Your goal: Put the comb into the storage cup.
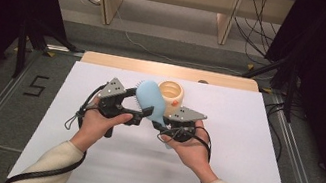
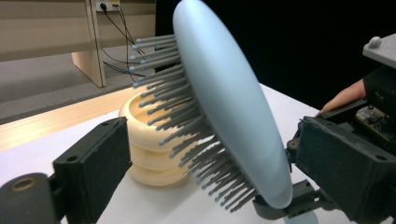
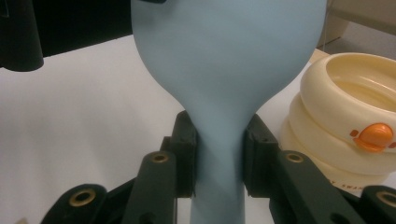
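A light blue hairbrush (image 1: pixel 151 100) is held above the white tabletop (image 1: pixel 245 162). My right gripper (image 1: pixel 163 123) is shut on its narrow handle (image 3: pixel 219 140), a pad pressing on each side. The brush head (image 2: pixel 229 93) stands tilted between the jaws of my left gripper (image 1: pixel 141 104), its grey bristles (image 2: pixel 187 126) facing the left jaw. The left jaw stands clear of the bristles, so this gripper (image 2: pixel 212 140) is open. Just behind the brush, a cream ribbed cup (image 1: pixel 171 93) with an orange knob (image 3: pixel 373 136) stands on the table.
A wooden strip (image 1: pixel 169 70) borders the table's far edge. Beyond it are wooden furniture legs (image 1: pixel 108 0) and loose cables (image 1: pixel 257 37) on the grey floor. A "5" mark (image 1: pixel 36 85) is on the floor at the left.
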Motion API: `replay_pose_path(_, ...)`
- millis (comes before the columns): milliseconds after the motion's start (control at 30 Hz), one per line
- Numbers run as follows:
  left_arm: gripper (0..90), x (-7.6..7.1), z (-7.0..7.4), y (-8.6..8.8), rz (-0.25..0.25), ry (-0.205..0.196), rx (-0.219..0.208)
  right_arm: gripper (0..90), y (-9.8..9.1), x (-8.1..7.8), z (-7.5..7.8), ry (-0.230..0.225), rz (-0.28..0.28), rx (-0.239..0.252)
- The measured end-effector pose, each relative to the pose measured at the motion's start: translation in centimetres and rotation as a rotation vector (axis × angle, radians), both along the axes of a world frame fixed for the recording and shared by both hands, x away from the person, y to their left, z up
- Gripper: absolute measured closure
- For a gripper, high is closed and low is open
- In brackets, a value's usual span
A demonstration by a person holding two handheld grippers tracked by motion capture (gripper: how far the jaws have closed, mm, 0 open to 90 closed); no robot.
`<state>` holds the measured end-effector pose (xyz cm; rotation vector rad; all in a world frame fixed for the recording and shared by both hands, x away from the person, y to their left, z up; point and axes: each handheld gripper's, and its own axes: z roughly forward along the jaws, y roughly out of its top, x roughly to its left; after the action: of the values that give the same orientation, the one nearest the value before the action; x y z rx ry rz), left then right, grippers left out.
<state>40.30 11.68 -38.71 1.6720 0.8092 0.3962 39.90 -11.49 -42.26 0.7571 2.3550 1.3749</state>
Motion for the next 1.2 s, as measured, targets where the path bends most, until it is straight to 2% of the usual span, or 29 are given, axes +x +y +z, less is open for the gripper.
replay_pose_path(467,10.7,0.28,0.40,-0.37,0.012,-0.007,-0.017,70.5,0.40,0.11,0.03,-0.003,-0.009,0.029)
replay_pose_path(967,15.6,0.57,0.45,-0.43,0.029,-0.006,-0.037,70.5,0.61,0.04,-0.19,0.002,-0.013,0.040)
replay_pose_path(1200,19.2,0.68,0.48,-0.70,0.060,-0.008,-0.043,70.5,0.71,-0.02,-0.27,0.000,-0.015,0.043)
